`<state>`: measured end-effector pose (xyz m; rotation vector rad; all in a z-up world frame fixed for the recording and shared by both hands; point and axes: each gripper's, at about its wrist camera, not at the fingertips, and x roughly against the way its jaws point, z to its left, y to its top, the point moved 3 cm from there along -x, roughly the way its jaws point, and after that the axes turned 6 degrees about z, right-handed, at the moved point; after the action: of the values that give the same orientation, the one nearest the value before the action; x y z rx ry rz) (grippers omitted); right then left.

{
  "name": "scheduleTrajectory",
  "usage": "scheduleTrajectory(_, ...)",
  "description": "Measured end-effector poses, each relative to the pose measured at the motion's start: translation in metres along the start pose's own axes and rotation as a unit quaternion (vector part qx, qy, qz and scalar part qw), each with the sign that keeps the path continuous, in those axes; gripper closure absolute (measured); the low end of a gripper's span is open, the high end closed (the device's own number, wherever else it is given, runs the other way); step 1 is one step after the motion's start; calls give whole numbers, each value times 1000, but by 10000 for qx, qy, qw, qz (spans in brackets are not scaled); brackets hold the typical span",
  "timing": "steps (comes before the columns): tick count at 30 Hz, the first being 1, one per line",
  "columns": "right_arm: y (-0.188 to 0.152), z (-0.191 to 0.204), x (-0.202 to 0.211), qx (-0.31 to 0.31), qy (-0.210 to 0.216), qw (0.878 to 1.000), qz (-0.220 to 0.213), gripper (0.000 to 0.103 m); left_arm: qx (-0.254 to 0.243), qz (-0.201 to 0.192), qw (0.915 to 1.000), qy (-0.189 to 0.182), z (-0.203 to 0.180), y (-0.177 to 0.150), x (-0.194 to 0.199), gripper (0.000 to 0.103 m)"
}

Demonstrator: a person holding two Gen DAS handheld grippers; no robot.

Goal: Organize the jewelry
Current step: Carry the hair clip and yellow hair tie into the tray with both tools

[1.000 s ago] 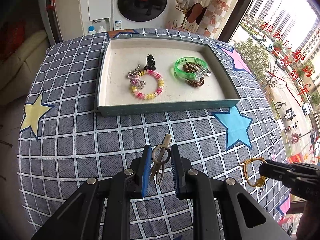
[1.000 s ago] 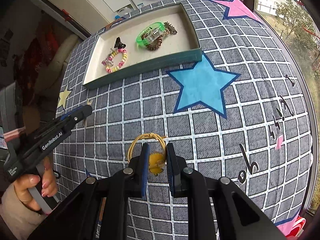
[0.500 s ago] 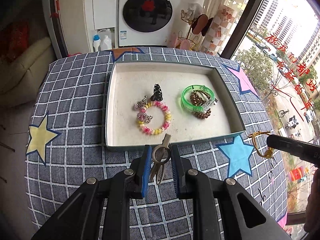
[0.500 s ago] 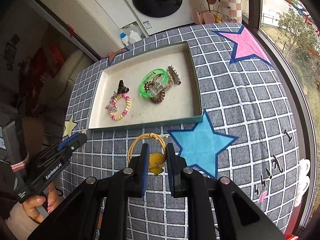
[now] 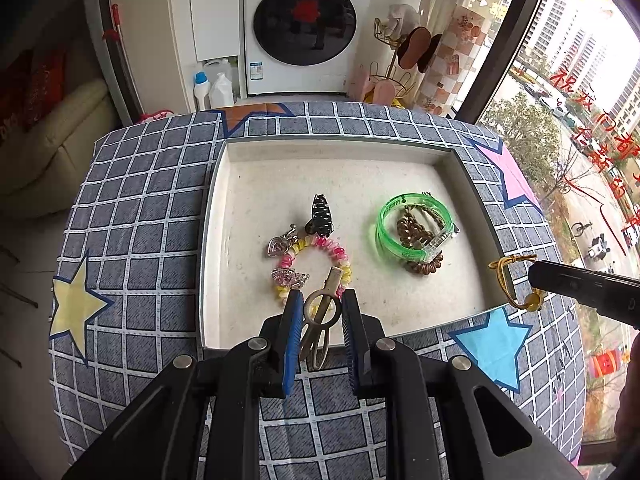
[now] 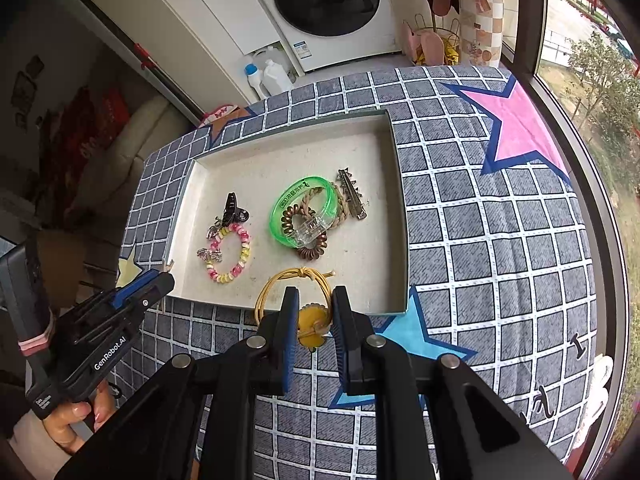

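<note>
My left gripper (image 5: pixel 320 312) is shut on a bronze metal hair clip (image 5: pixel 320 320) and holds it above the near edge of the shallow tray (image 5: pixel 340 142). My right gripper (image 6: pixel 314 314) is shut on a yellow hair tie with a yellow charm (image 6: pixel 298 280), held above the tray's near wall (image 6: pixel 280 307); the tie also shows in the left wrist view (image 5: pixel 510 282). In the tray lie a pink-yellow bead bracelet (image 5: pixel 316 266), a black claw clip (image 5: pixel 320 214), a green bangle (image 5: pixel 416 228), a brown coil tie (image 6: pixel 310 250) and a silver toothed clip (image 6: pixel 352 194).
The tray sits on a grey checked cloth with stars (image 5: pixel 140 240). A washing machine (image 5: pixel 306 24), bottles (image 5: pixel 214 84) and a rack (image 5: pixel 404 56) stand beyond the table's far edge. A window runs along the right (image 6: pixel 592 80).
Both grippers have risen and moved forward toward the tray, carrying the hair clip and the yellow hair tie from the cloth to above the tray's near edge.
</note>
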<state>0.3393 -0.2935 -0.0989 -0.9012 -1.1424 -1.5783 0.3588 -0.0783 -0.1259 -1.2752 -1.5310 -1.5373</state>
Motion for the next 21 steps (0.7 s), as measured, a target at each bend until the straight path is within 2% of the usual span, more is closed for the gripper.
scheduleTrajectory(21, 33, -15, -61, -1, -38, 9991, 424, 85, -82, 317, 9992, 239, -17, 18, -57, 71)
